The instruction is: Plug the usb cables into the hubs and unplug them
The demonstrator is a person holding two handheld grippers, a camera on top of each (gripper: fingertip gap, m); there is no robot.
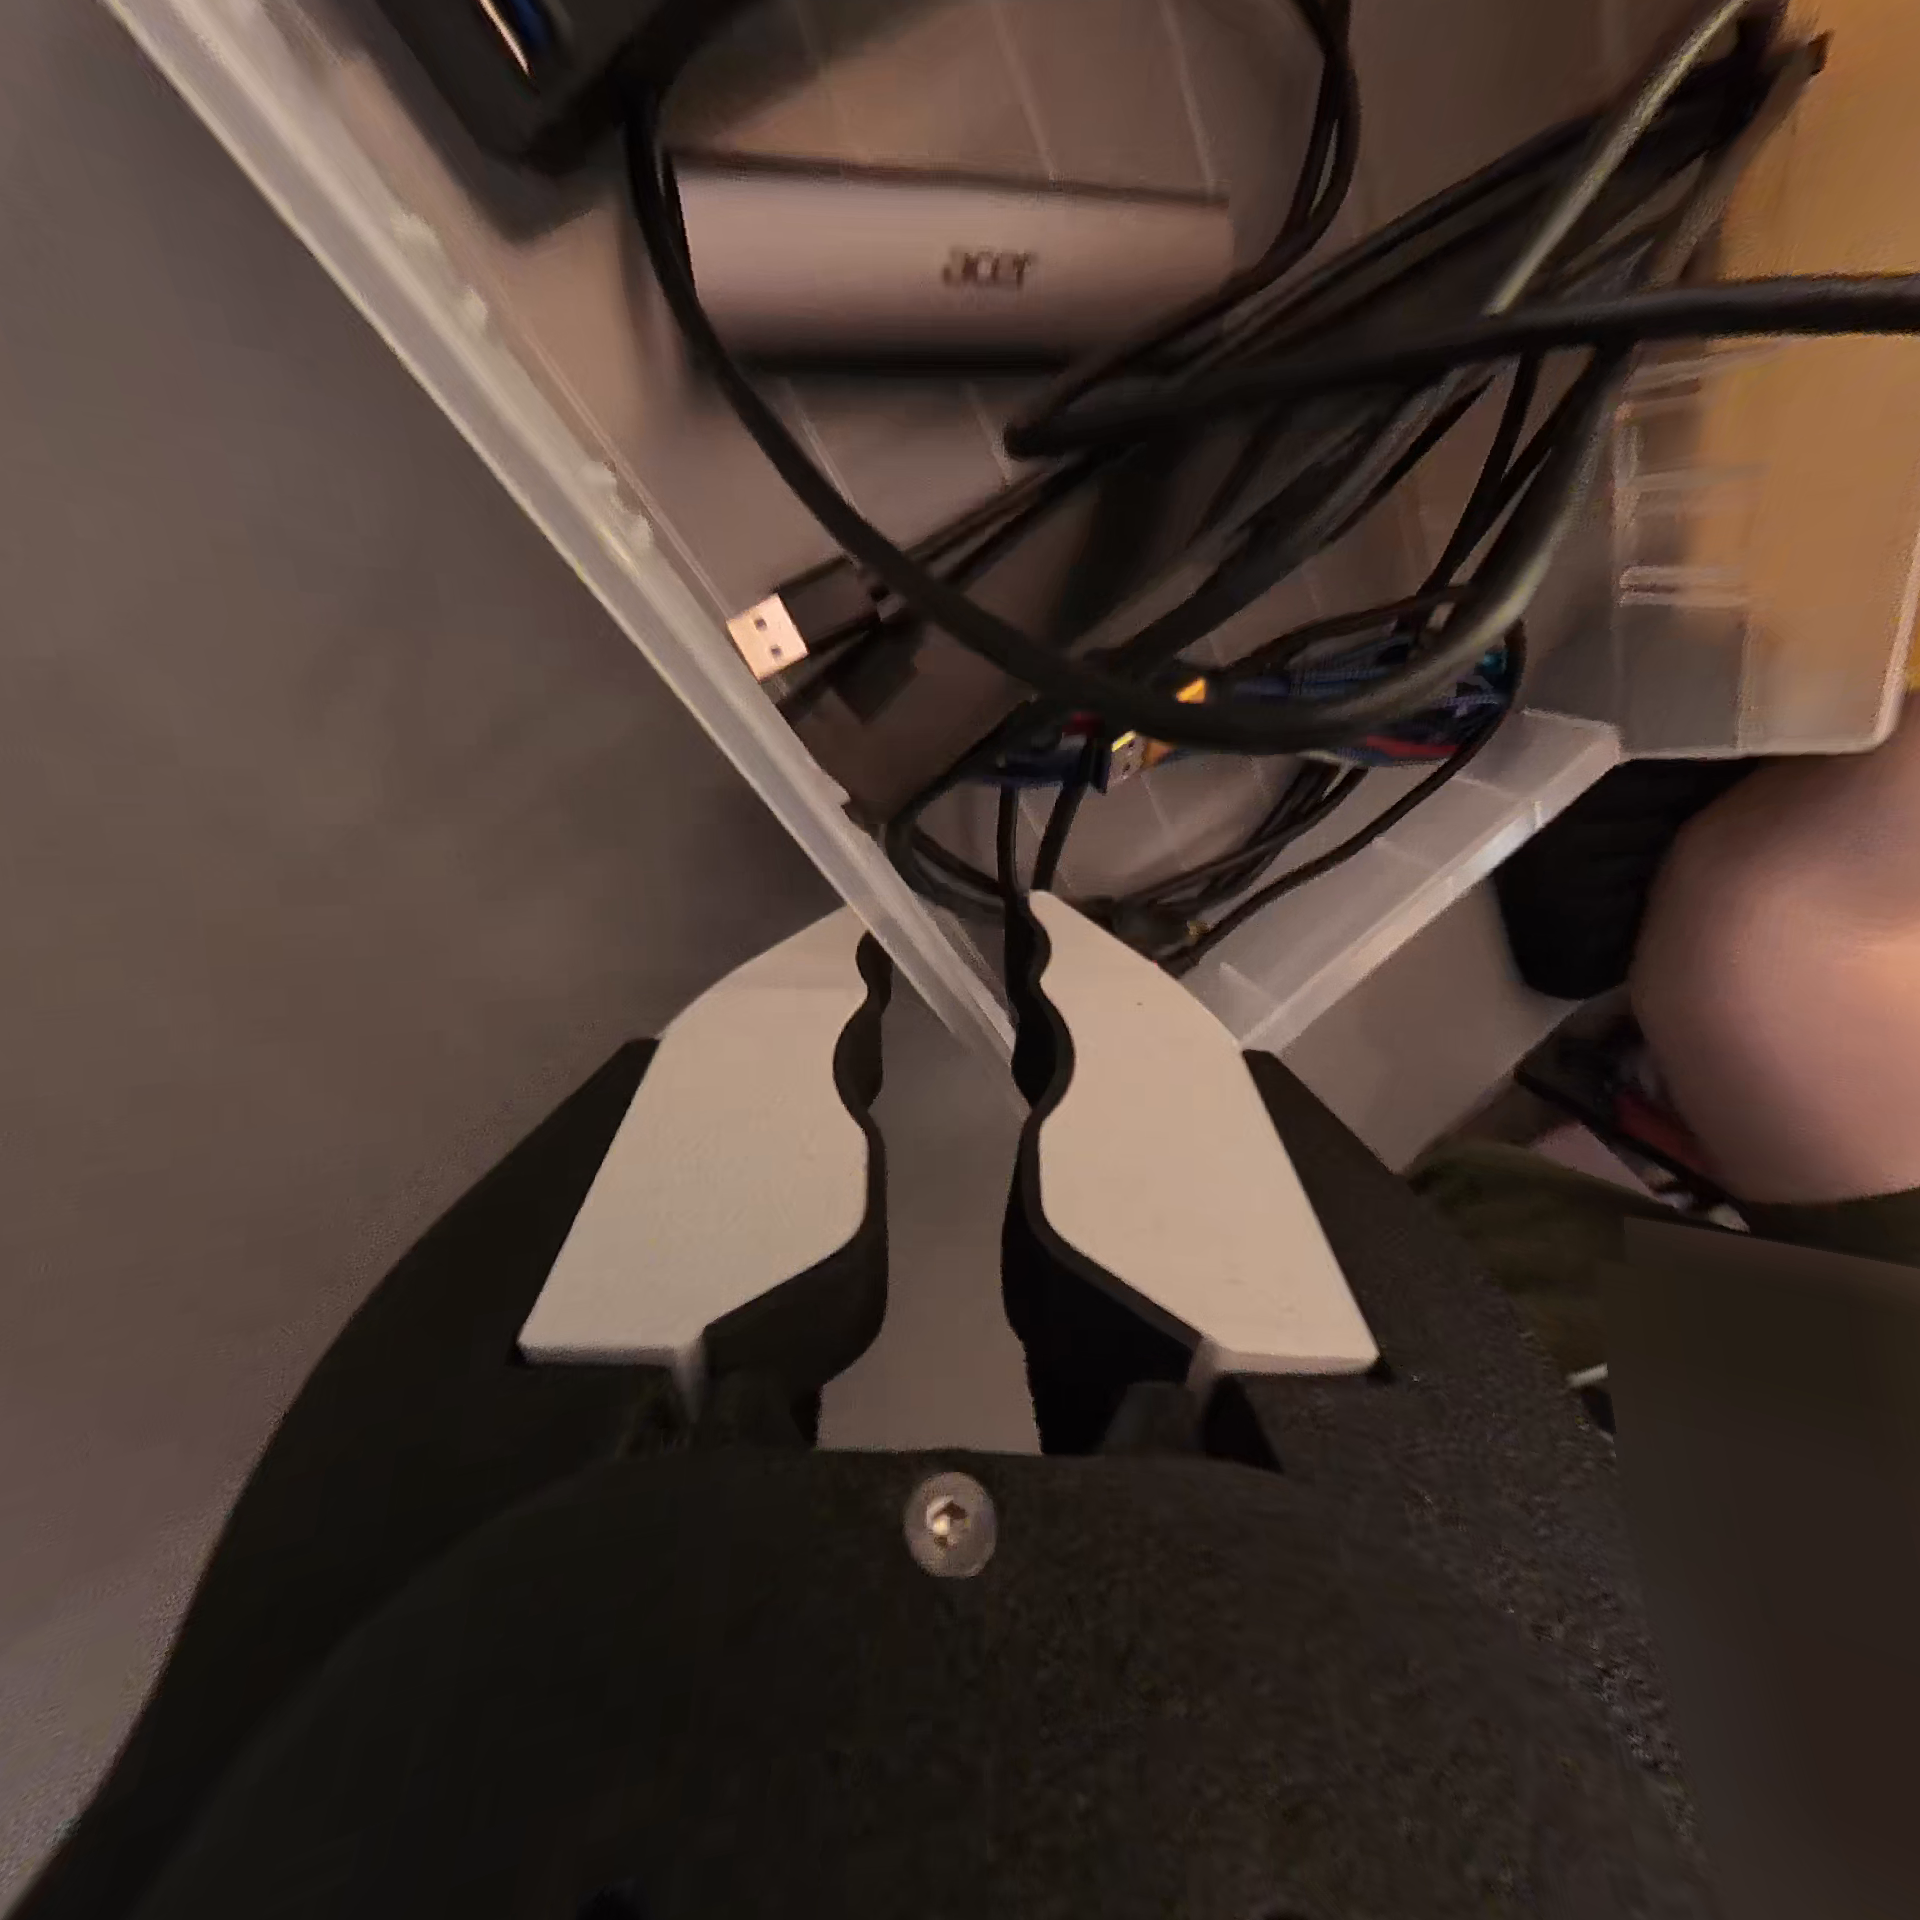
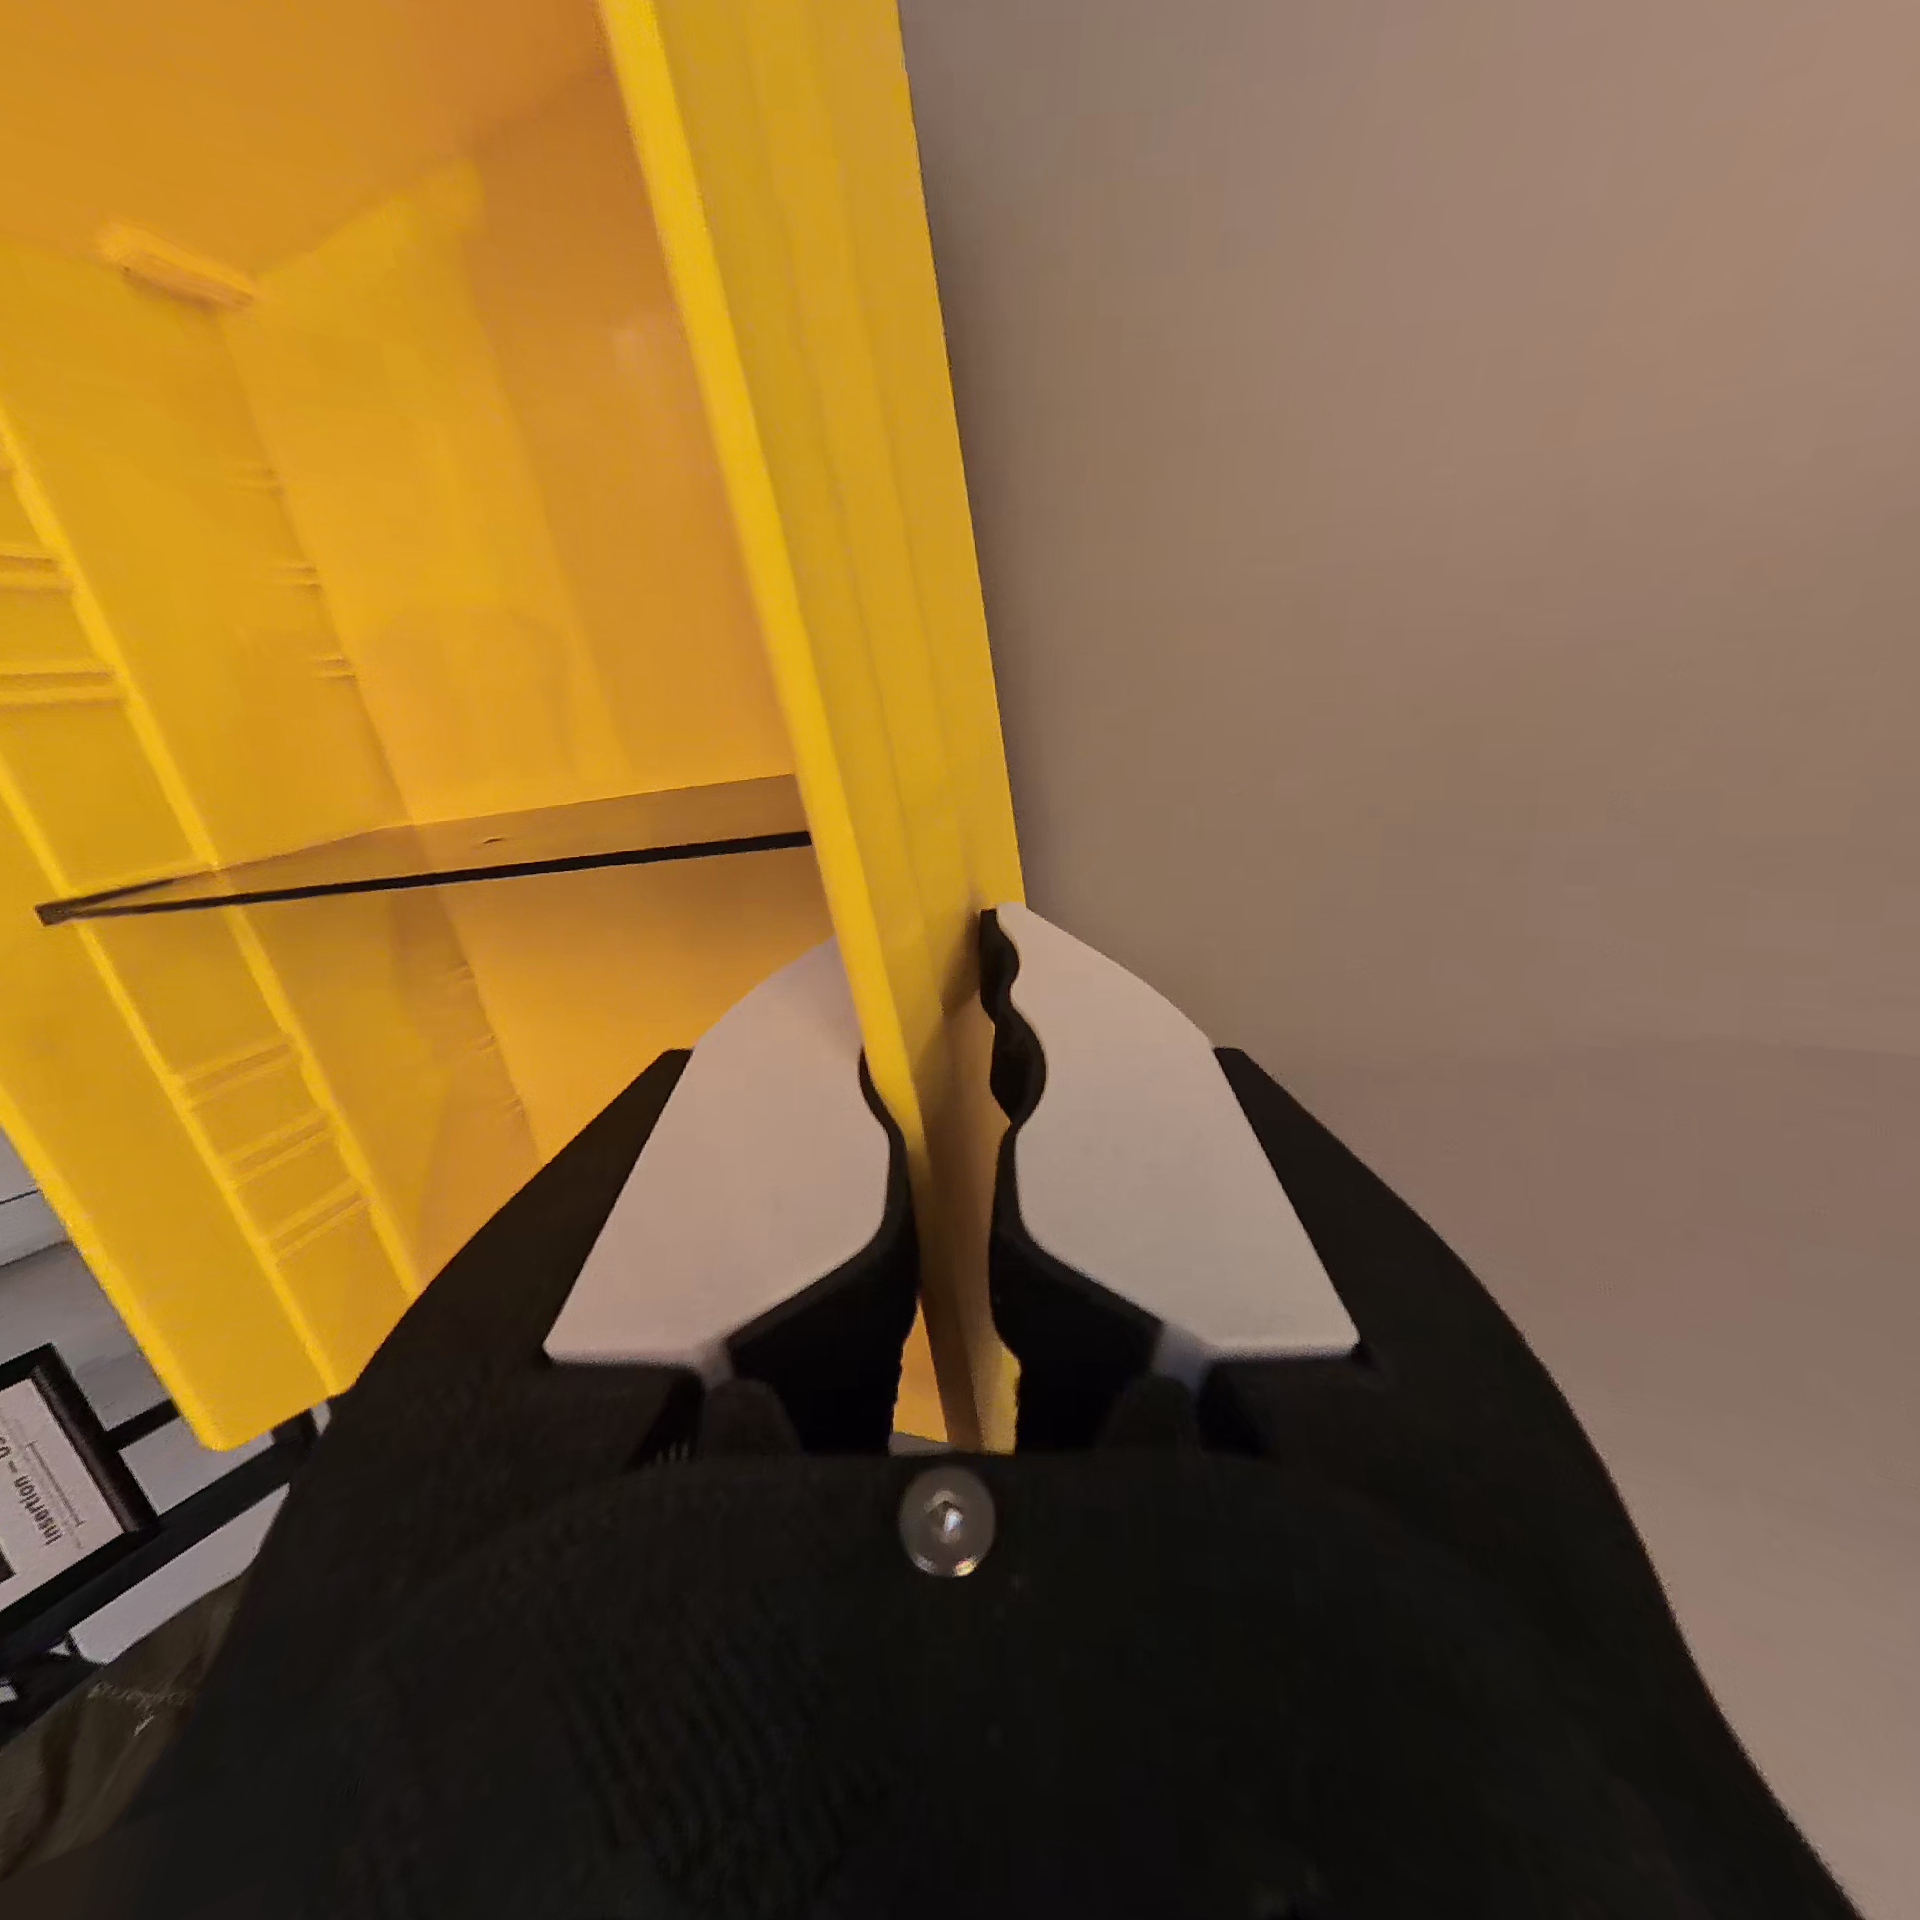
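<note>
A clear plastic bin (image 1: 499, 343) holds a tangle of black USB cables (image 1: 1195, 468), a grey hub (image 1: 935, 260) and a black hub (image 1: 540, 73) at the top left. A loose silver USB plug (image 1: 769, 639) lies against the bin's wall. My left gripper (image 1: 951, 920) is shut on the clear bin's rim, one finger on each side of the wall. In the right wrist view, my right gripper (image 2: 920, 935) is shut on the side wall of a yellow bin (image 2: 883, 623), which looks tilted.
The yellow bin also shows at the top right of the left wrist view (image 1: 1829, 187), beside the clear bin. A dark flat divider (image 2: 436, 862) crosses the yellow bin's inside. A person's hand (image 1: 1818, 987) is at the right. A framed card (image 2: 52, 1475) stands low left. The grippers' ends are close to 45 cm from one another.
</note>
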